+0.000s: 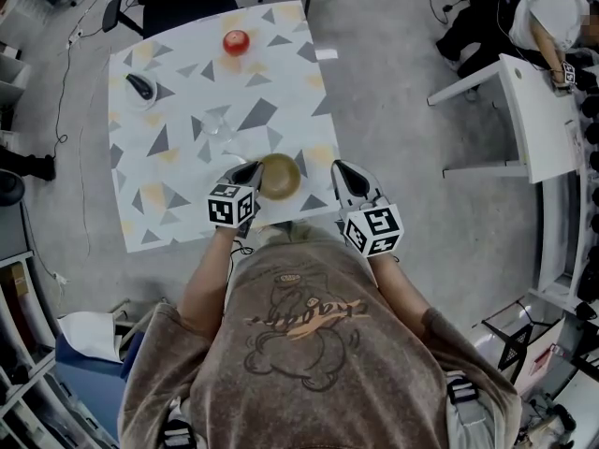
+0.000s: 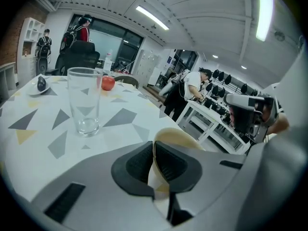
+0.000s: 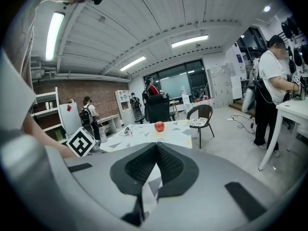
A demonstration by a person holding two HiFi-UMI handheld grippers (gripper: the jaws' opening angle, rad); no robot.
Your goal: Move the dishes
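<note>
A tan bowl [image 1: 279, 176] sits near the front edge of the patterned table [image 1: 178, 199]. My left gripper [image 1: 250, 169] is shut on the bowl's left rim; in the left gripper view the cream rim [image 2: 175, 137] stands pinched between the dark pads [image 2: 166, 165]. My right gripper [image 1: 343, 169] hovers just off the table's front right corner, beside the bowl, shut with nothing in it [image 3: 156, 153]. Farther back stand a clear glass [image 1: 217, 124] [image 2: 84, 100] and a small plate with a dark object [image 1: 140, 88] [image 2: 41, 84].
A red apple [image 1: 236, 41] [image 3: 159, 126] lies at the table's far side. A dark chair [image 3: 199, 114] stands past the table. A white bench [image 1: 529, 110] with people at it is to the right. Cables run over the floor [image 1: 75, 110].
</note>
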